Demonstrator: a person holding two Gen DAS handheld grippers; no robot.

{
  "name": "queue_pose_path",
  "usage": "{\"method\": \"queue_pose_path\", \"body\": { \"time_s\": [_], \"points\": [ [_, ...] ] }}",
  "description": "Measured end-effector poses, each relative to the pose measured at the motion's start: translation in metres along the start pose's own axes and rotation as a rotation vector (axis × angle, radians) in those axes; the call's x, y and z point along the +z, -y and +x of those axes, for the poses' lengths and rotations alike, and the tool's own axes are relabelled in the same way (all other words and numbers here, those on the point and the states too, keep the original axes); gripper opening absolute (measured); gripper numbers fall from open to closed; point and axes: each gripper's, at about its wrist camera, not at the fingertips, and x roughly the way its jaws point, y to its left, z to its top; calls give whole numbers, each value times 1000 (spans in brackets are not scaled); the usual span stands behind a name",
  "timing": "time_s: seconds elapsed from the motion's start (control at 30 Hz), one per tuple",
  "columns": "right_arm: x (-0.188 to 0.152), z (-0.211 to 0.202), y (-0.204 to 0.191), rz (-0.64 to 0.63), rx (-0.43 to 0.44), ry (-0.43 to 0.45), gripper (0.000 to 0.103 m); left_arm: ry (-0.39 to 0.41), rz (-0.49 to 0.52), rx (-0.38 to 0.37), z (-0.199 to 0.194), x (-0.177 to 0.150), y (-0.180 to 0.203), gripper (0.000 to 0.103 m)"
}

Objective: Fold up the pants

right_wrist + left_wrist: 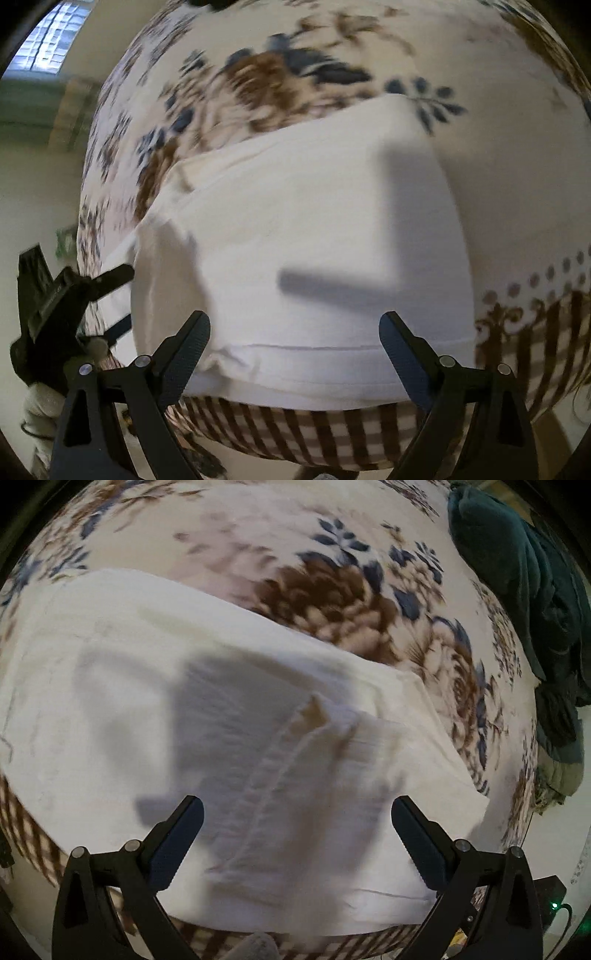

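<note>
White pants [221, 709] lie folded flat on a floral bedspread [332, 572], with the gathered waistband and a tan label [314, 716] in the middle of the left wrist view. My left gripper [297, 808] is open and empty, hovering over the waistband end. The pants also fill the right wrist view [295, 240], their folded edge near the bed's front. My right gripper [295, 325] is open and empty above that edge. The left gripper also shows at the left of the right wrist view [74, 291].
A dark green blanket [524, 590] is heaped at the bed's far right. The bedspread [332, 74] has a brown checked border [295, 428] along the front edge. A window [51, 37] and wall lie off to the left.
</note>
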Motion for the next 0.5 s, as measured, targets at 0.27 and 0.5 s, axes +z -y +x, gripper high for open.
{"method": "queue_pose_path", "body": {
  "time_s": [0.27, 0.5],
  "points": [
    [1, 16, 9, 45, -63, -22, 95, -41, 150, 190, 36, -5, 18, 102],
    [1, 27, -8, 6, -192, -38, 95, 30, 226, 180, 22, -14, 9, 9]
  ]
}}
